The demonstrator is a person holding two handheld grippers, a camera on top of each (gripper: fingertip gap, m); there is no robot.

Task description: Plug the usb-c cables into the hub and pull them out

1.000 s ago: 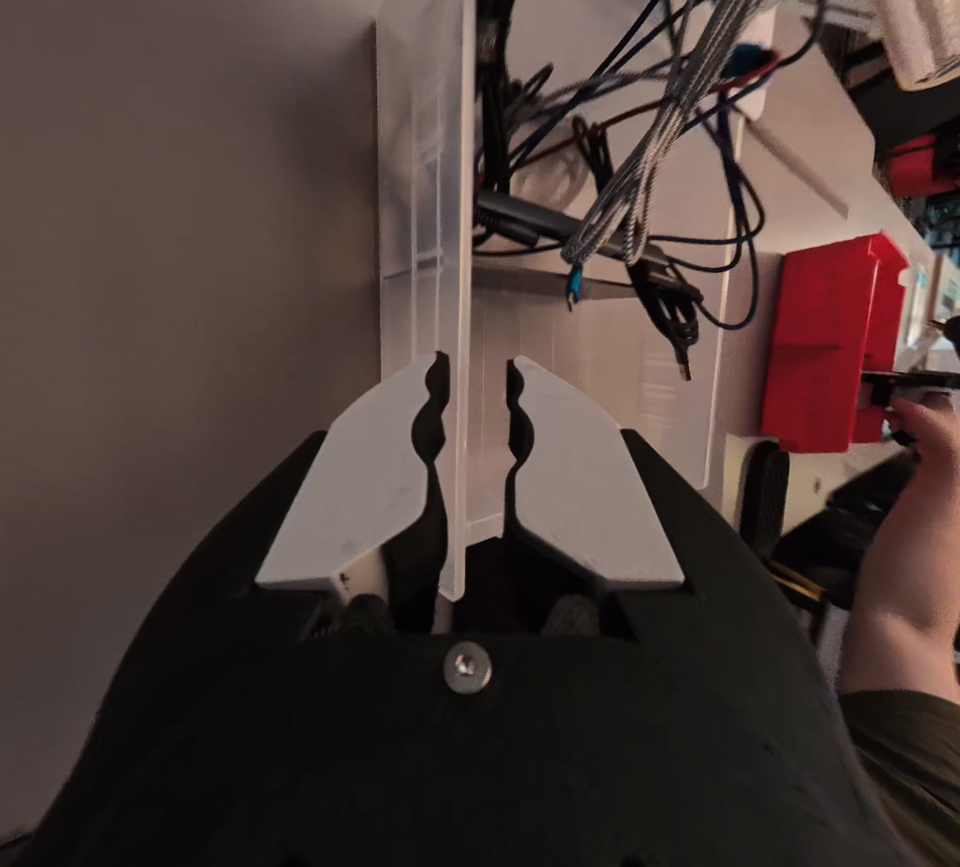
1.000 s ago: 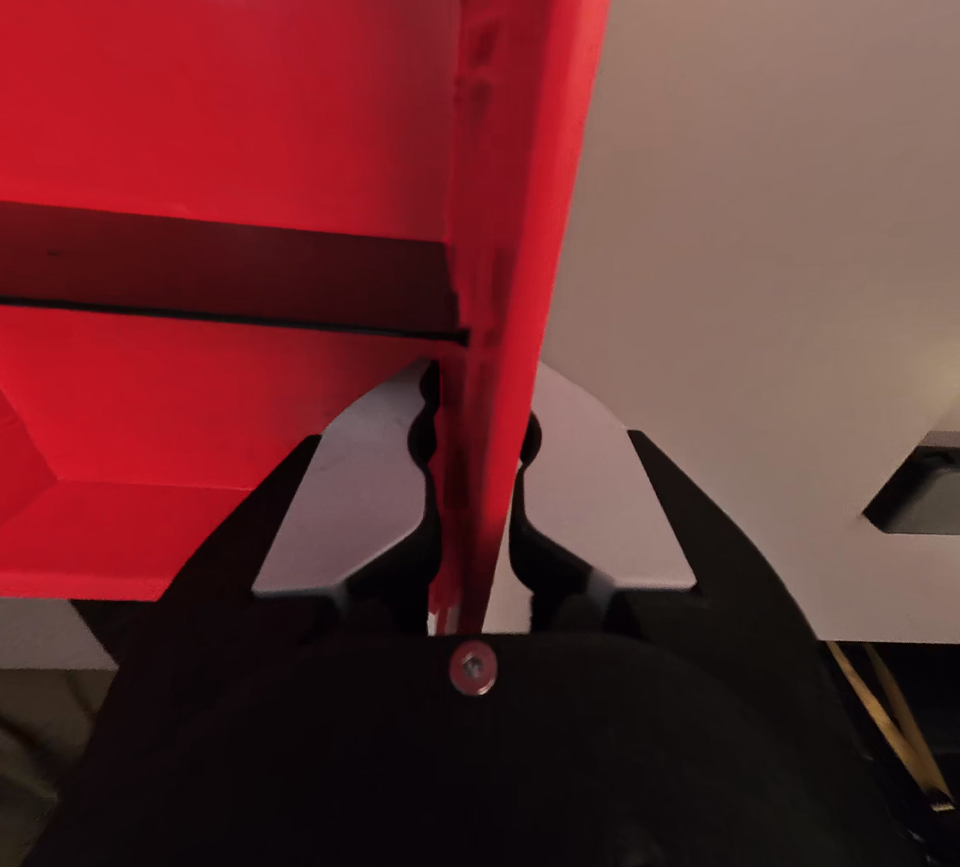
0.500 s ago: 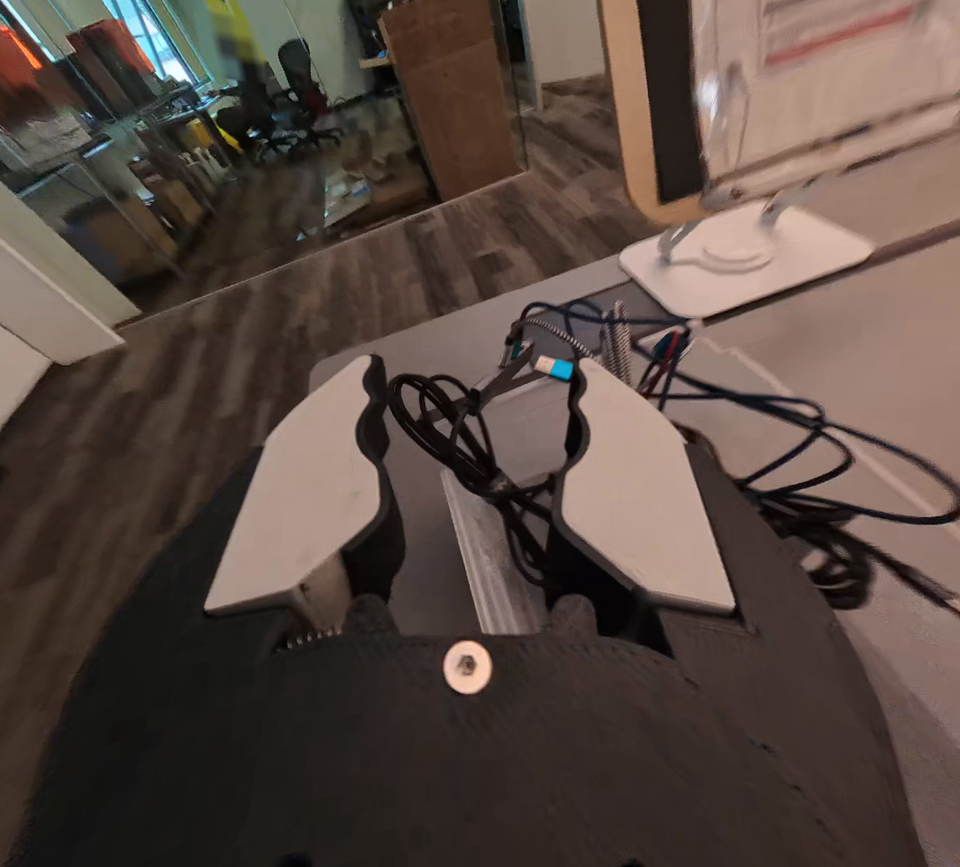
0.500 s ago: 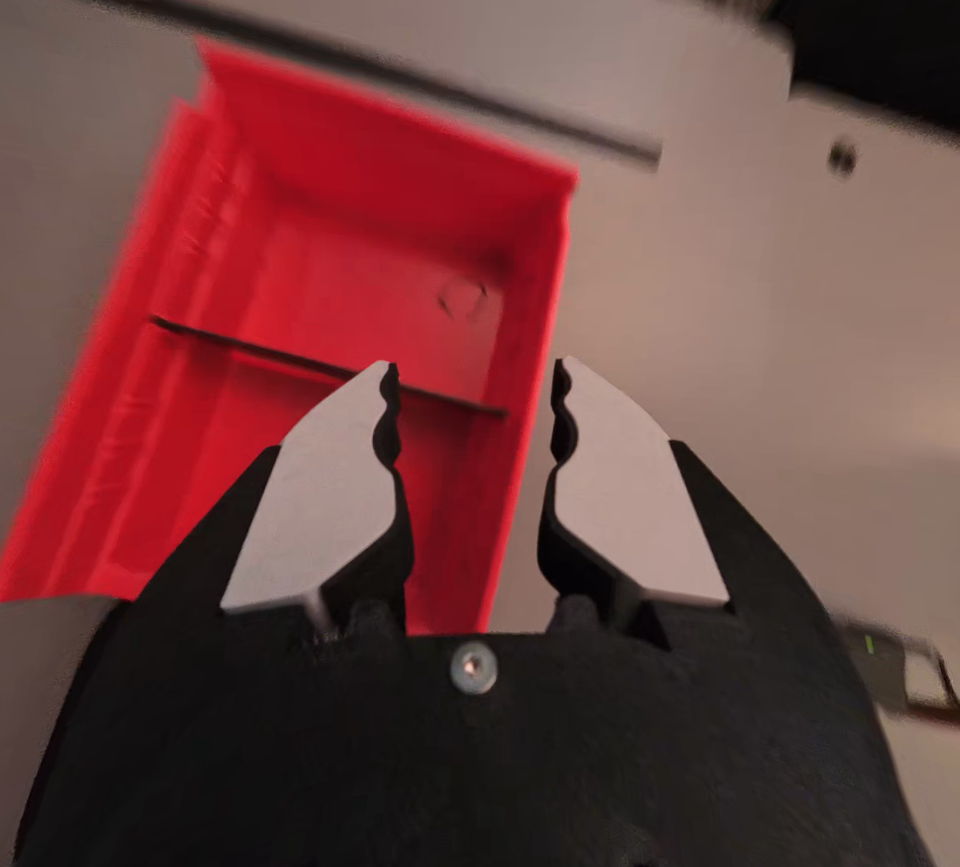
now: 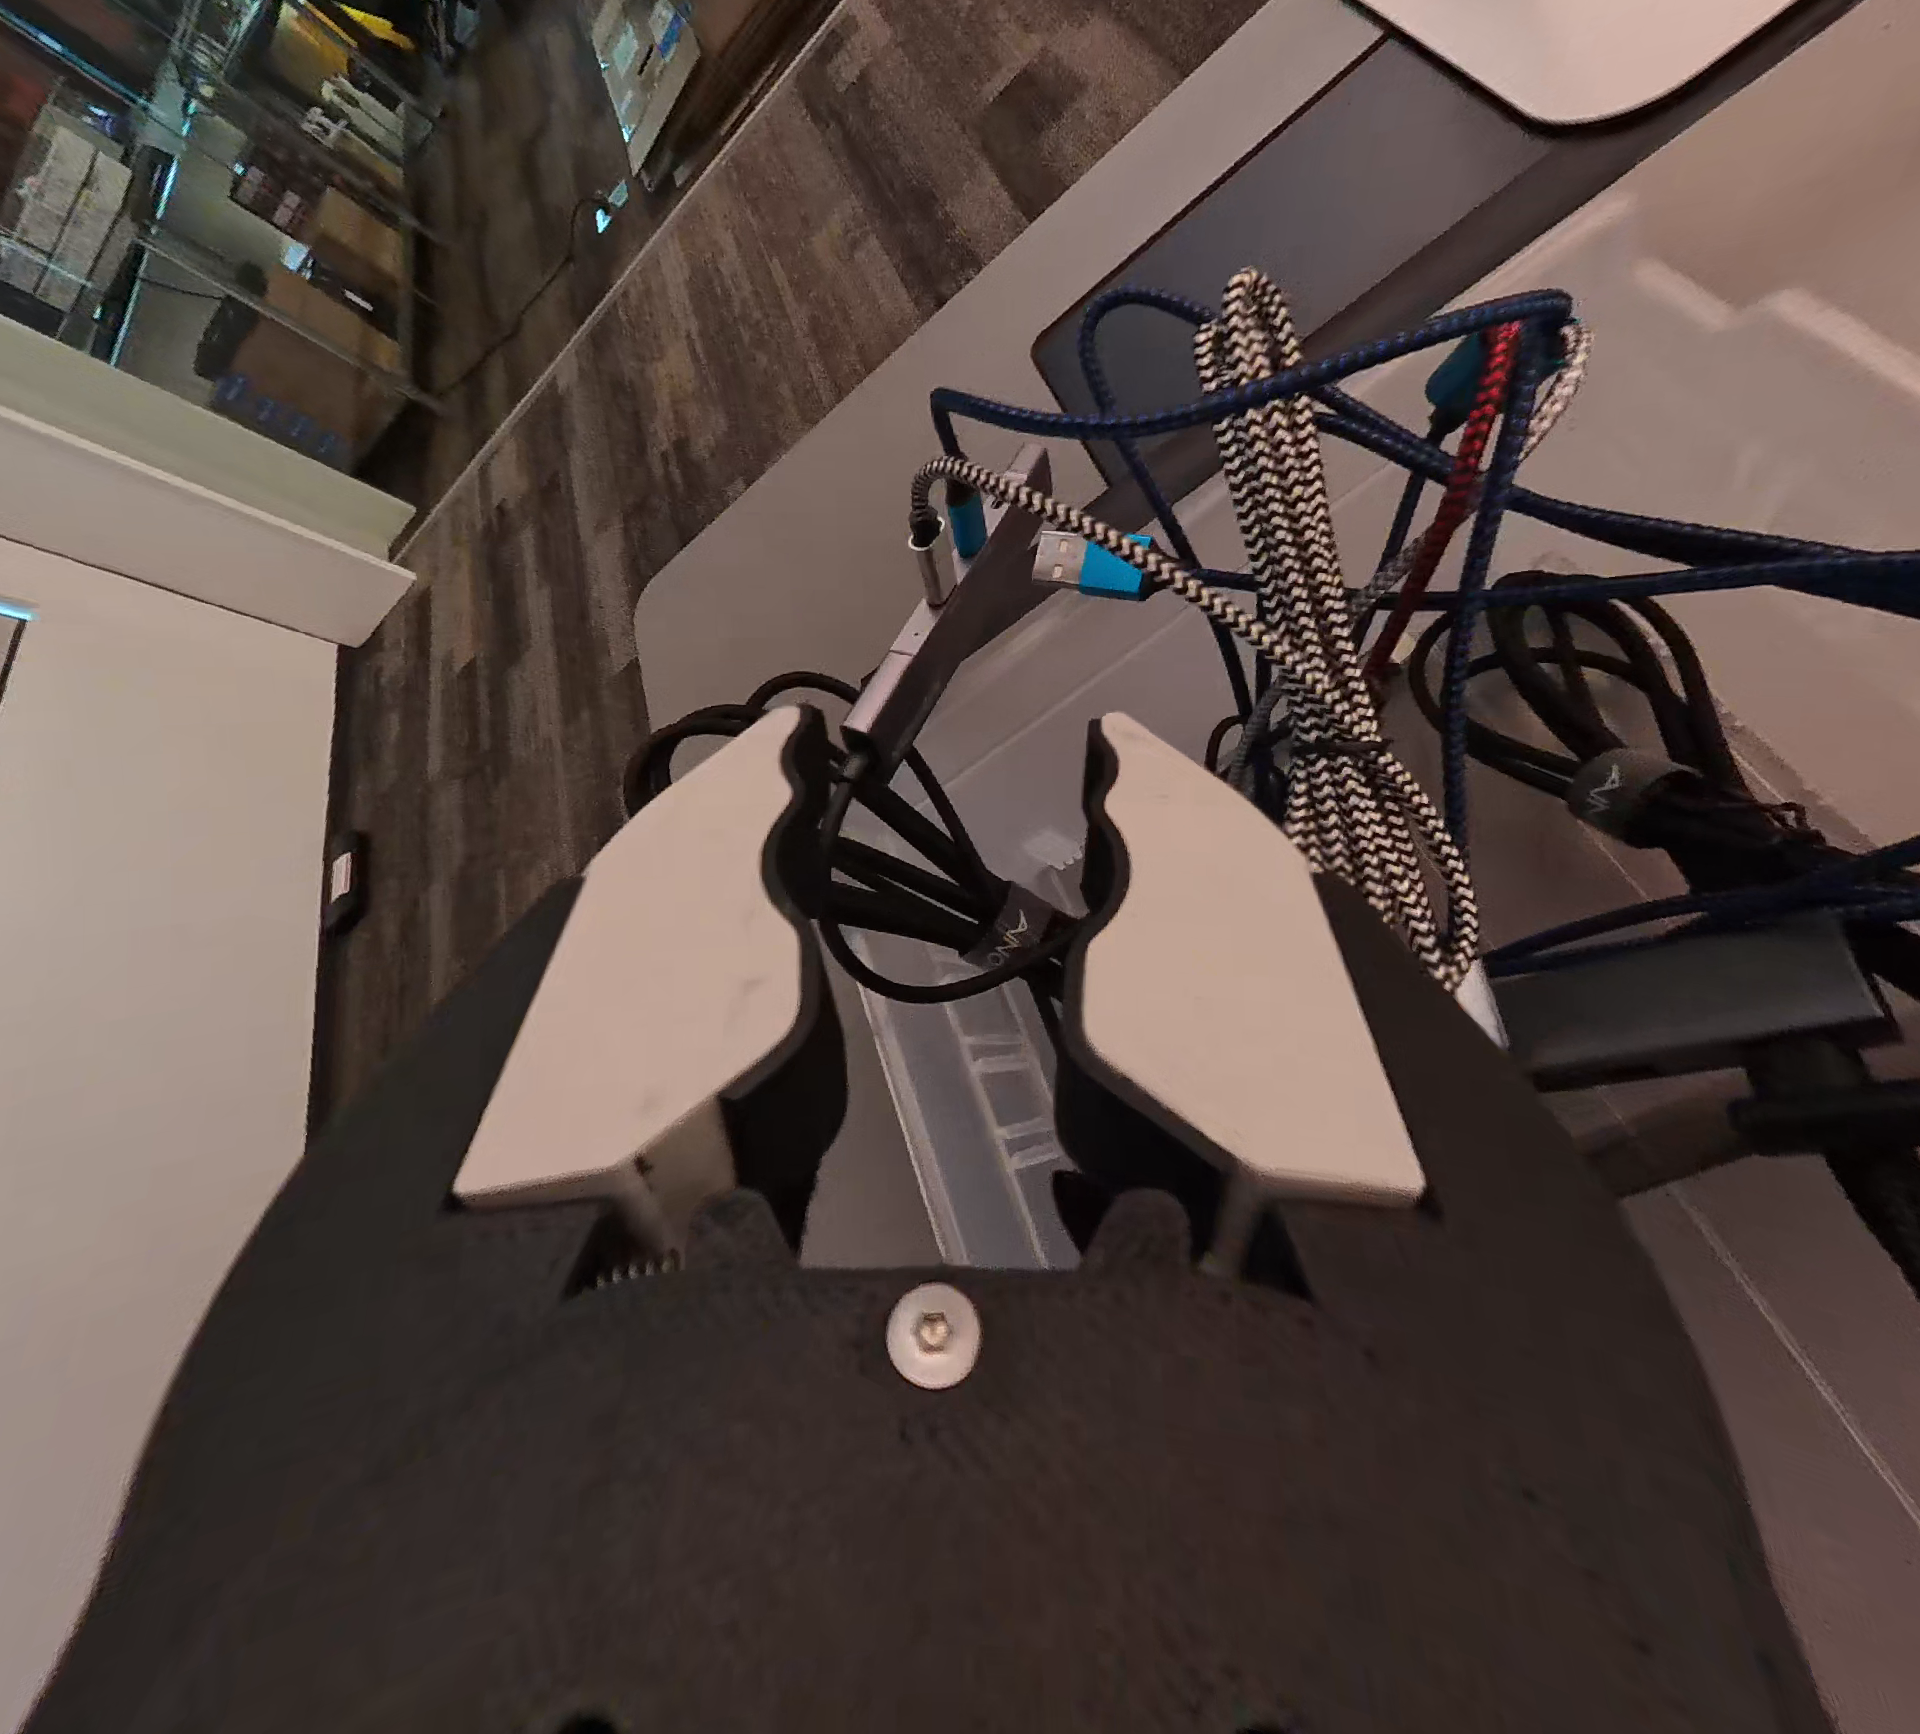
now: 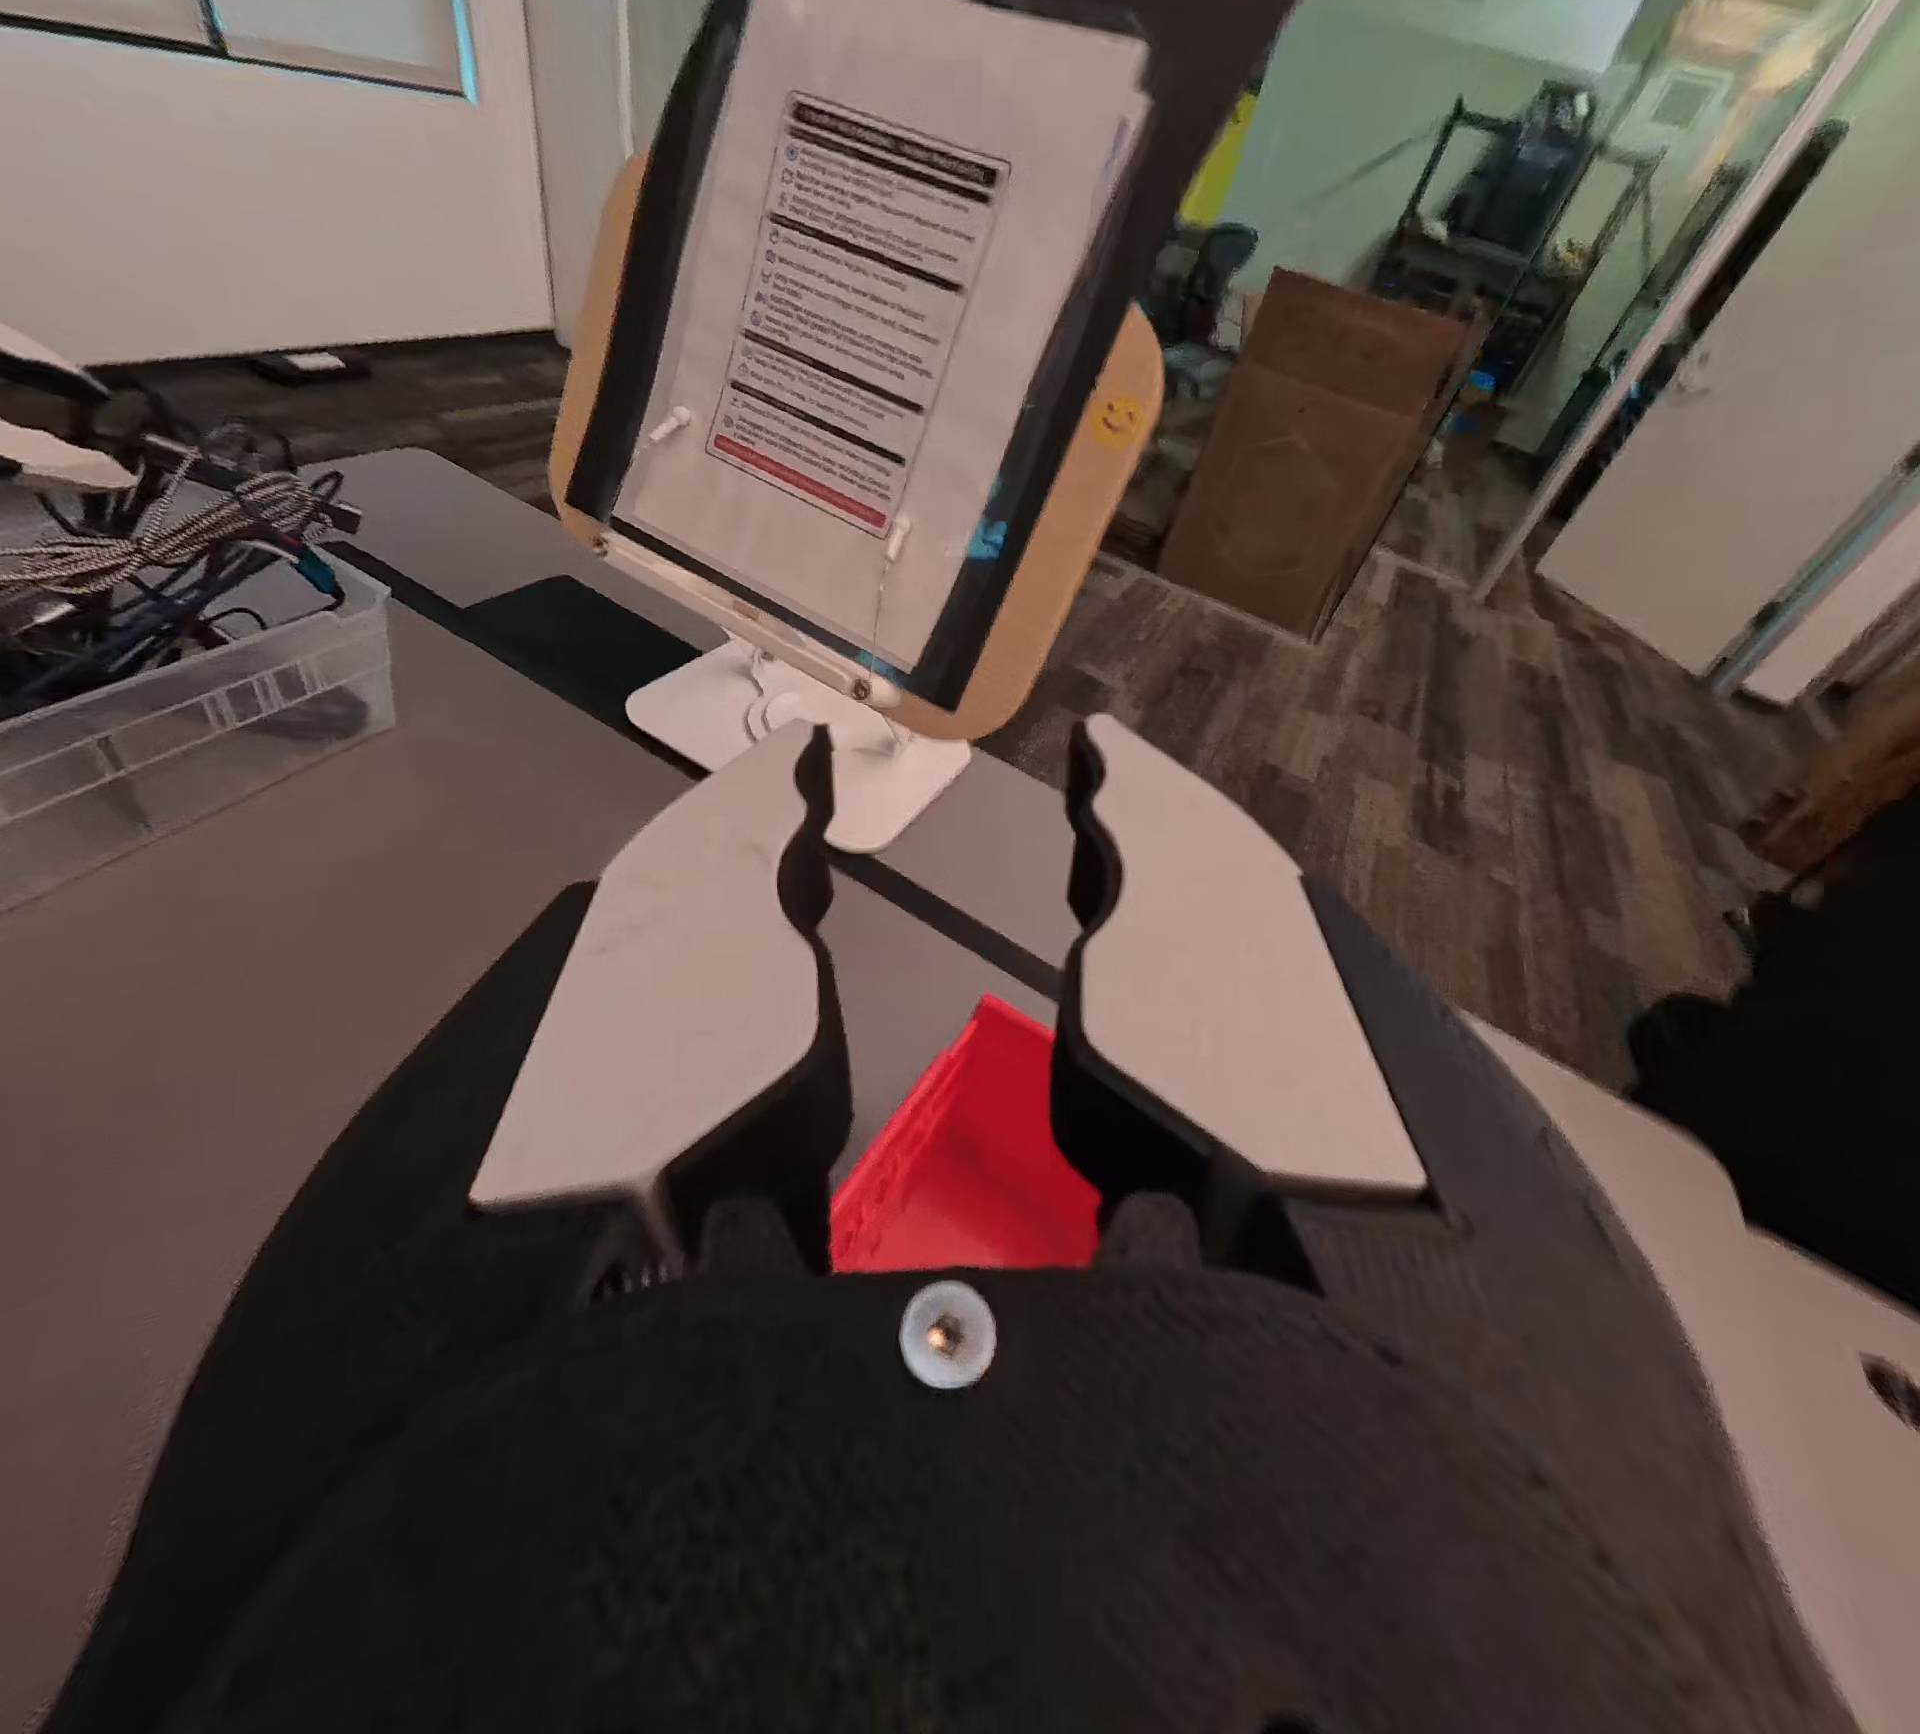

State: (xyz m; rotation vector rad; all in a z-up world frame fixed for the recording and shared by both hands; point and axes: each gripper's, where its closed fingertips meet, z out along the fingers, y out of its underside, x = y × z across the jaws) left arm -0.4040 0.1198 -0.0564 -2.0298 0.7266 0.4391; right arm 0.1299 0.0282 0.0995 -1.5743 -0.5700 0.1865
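Showing both bins released since a second ago: the left gripper (image 5: 945, 811), jaws apart and empty, is aimed at the hub (image 5: 956, 614) among the cables (image 5: 1320, 645) in the clear bin (image 6: 197, 697); the right gripper (image 6: 945, 811), likewise apart, is raised above the red bin (image 6: 966, 1165). Plugging has not begun.

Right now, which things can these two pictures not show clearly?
- Slim grey metal hub, left wrist view: its ports are too small to count; the plugged-in striped cable hides some.
- Red plastic bin, right wrist view: mostly hidden behind the right hand-held gripper.
- Clear plastic cable box, right wrist view: cut off by the left edge.
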